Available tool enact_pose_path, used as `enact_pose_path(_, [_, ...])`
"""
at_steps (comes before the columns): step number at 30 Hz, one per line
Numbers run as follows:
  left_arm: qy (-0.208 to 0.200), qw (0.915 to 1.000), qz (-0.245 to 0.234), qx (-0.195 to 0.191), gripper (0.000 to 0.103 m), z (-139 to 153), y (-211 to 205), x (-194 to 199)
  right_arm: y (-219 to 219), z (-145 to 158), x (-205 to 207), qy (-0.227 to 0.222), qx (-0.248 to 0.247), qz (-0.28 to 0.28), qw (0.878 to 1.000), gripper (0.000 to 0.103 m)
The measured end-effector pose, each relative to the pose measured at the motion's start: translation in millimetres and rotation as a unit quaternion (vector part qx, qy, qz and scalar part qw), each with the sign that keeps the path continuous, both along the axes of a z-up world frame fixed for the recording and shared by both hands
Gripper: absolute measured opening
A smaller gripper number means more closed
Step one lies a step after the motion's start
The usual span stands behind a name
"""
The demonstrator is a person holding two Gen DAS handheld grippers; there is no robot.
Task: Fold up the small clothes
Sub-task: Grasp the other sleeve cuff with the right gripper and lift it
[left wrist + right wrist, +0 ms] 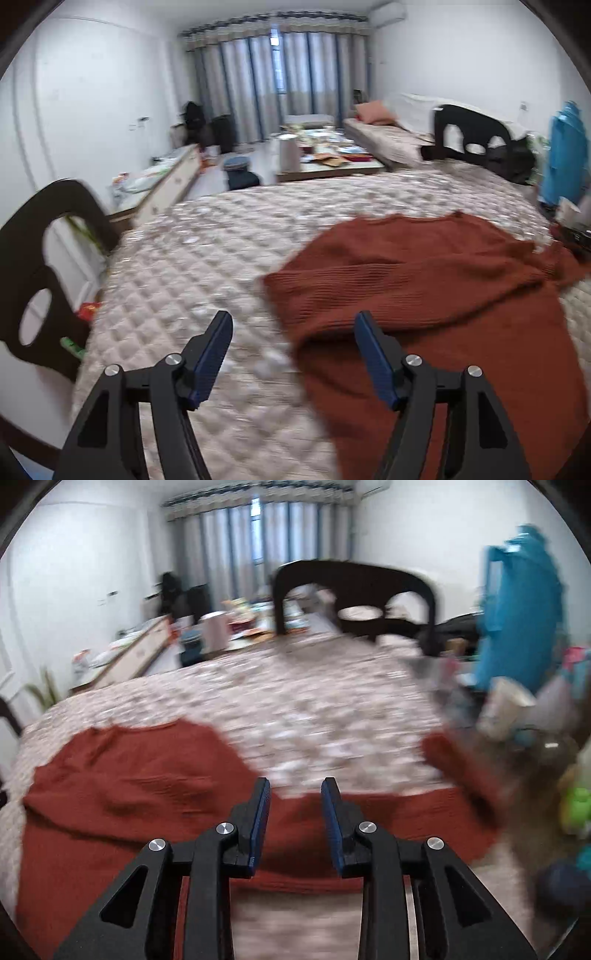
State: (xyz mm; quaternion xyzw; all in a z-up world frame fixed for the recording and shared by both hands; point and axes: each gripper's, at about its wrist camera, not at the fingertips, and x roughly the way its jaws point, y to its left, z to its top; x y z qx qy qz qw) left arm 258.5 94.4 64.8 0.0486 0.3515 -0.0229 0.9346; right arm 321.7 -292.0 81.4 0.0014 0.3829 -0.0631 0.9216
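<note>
Left hand-held gripper (293, 323) angled downward, jaws wide apart, empty, above rust-red knit garment (424, 280) lying spread on quilted table (177, 266). Right hand-held gripper (295, 788) likewise tilted down, jaws parted, holding nothing.

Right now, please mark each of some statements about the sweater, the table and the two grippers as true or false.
1. The rust-red knitted sweater lies on a quilted table cover. True.
2. The left gripper is clamped on the sweater. False: its jaws stand apart with nothing between them.
3. The right gripper holds nothing. True.
4. The sweater is folded into a neat square. False: it lies spread and rumpled, a sleeve stretched out.
5. Dark wooden chairs stand at the table. True.
</note>
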Motion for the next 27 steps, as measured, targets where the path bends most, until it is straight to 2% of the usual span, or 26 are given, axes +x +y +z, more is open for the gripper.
enact_pose_path(4, [0.017,0.9985,-0.043,-0.028,0.076,3.6,-31.6,3.5,-49.8,3.7,-5.0,0.002,-0.013,-0.026,1.000,0.031])
enact_pose_path(5, [0.023,0.9975,-0.054,-0.040,0.077,4.3,-38.9,4.6,-65.5,3.0,-6.0,0.001,-0.012,-0.034,0.999,0.034])
enact_pose_path(7, [0.047,0.9933,-0.074,-0.076,0.079,3.8,-52.5,10.3,-83.6,0.5,-5.0,0.005,-0.003,-0.041,0.999,0.049])
enact_pose_path(9, [0.064,0.9893,-0.086,-0.099,0.079,3.2,-66.3,16.8,-98.8,-5.5,-1.2,0.017,0.001,-0.041,0.999,0.050])
enact_pose_path(13, [0.066,0.9902,-0.091,-0.083,0.080,1.3,-95.0,24.7,-109.5,-10.7,8.2,0.031,0.025,-0.015,0.999,0.050])
enact_pose_path(17, [0.092,0.9860,-0.095,-0.102,0.080,-6.5,-109.8,34.5,-107.5,-18.2,28.0,0.047,-0.007,-0.014,0.999,0.050])
enact_pose_path(20, [0.095,0.9866,-0.099,-0.089,0.080,-11.3,-120.9,34.9,-113.4,-29.3,43.6,0.076,-0.006,-0.024,0.997,0.050])
enact_pose_path(21, [0.099,0.9861,-0.102,-0.086,0.080,-13.2,-123.6,35.2,-115.8,-32.1,46.8,0.082,-0.003,-0.027,0.996,0.047])
enact_pose_path(22, [0.103,0.9853,-0.104,-0.088,0.080,-14.7,-125.1,35.7,-118.1,-34.4,48.8,0.088,-0.002,-0.033,0.996,0.033])
enact_pose_path(24, [0.113,0.9838,-0.102,-0.095,0.080,-18.8,-126.4,38.0,-122.4,-33.9,46.7,0.082,0.007,-0.044,0.996,0.013])
enact_pose_path(25, [0.116,0.9836,-0.099,-0.096,0.080,-19.9,-126.7,38.9,-124.3,-33.8,46.0,0.081,0.013,-0.045,0.996,0.008])
enact_pose_path(27, [0.121,0.9829,-0.096,-0.101,0.080,-23.0,-126.1,40.4,-125.8,-30.9,41.3,0.076,0.028,-0.043,0.996,0.006])
